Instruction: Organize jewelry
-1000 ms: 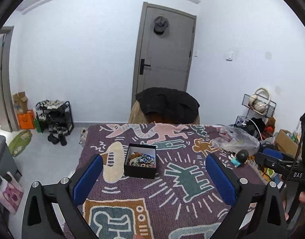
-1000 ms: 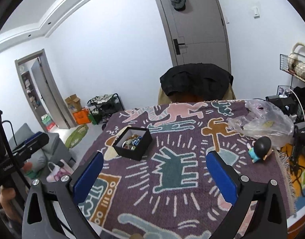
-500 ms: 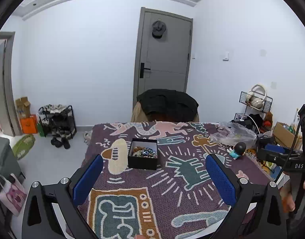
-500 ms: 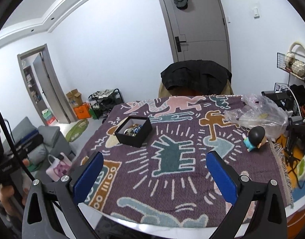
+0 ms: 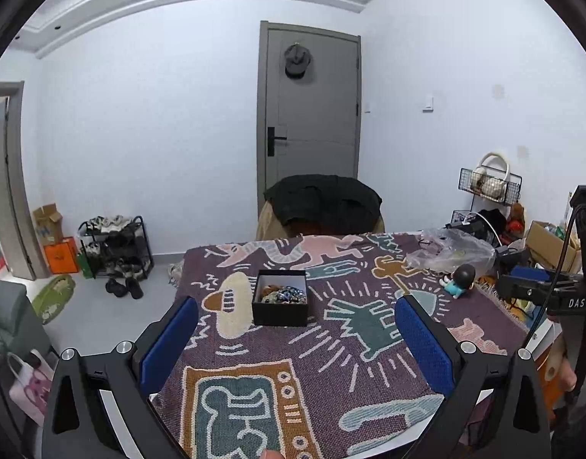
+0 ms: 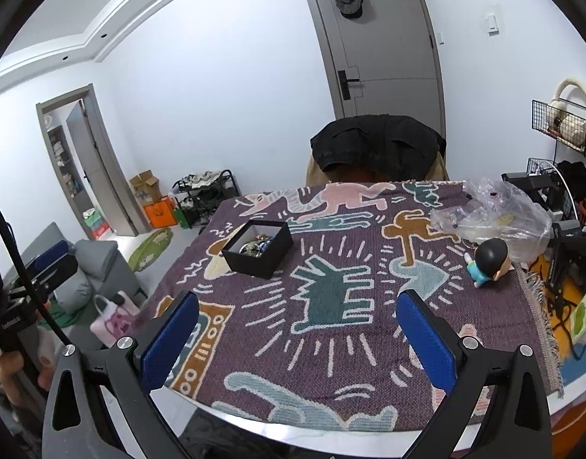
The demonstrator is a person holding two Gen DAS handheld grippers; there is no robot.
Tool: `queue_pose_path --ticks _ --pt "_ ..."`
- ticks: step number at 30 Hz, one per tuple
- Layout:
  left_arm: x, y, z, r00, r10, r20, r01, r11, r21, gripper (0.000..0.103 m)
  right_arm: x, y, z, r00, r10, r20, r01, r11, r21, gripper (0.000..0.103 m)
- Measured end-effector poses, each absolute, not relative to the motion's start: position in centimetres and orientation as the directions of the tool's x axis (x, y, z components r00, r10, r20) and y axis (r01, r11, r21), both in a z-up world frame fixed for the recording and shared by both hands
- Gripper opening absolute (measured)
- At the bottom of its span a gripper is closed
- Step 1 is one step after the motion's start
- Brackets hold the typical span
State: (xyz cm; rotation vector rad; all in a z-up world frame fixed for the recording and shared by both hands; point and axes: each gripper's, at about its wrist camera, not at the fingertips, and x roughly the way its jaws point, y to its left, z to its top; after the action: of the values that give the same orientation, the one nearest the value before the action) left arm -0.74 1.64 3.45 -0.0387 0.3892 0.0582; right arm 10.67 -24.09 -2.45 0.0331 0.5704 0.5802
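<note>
On the left of the desk, covered by a purple woven cloth with cartoon figures (image 6: 331, 344), sits the open black square cardboard box (image 6: 258, 249), its heap of mixed jewelry (image 5: 285, 293) inside. The left gripper (image 5: 297, 338) hangs wide and empty above the near edge. The right gripper (image 6: 297, 334) is likewise spread wide, holding nothing. Further right lie a crumpled clear plastic bag (image 6: 495, 216) and a small black-haired doll in blue (image 6: 488, 262).

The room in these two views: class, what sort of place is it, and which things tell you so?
Most likely a lived-in room of a home. A shoe rack stands by the wall, a cap hangs on the door, and a patterned woven cloth covers the table holding a black box of jewelry.
</note>
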Motion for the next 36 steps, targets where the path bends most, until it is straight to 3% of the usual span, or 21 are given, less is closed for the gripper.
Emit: queue_pose_path --ticks 36 --pt "-1.09 1.94 3.07 0.918 0.091 -0.387 -0.089 0.996 0.023 0.103 9.94 -23.44 -1.89 0.686 0.536 -0.493 -0.524 0.833 0.176 0.103"
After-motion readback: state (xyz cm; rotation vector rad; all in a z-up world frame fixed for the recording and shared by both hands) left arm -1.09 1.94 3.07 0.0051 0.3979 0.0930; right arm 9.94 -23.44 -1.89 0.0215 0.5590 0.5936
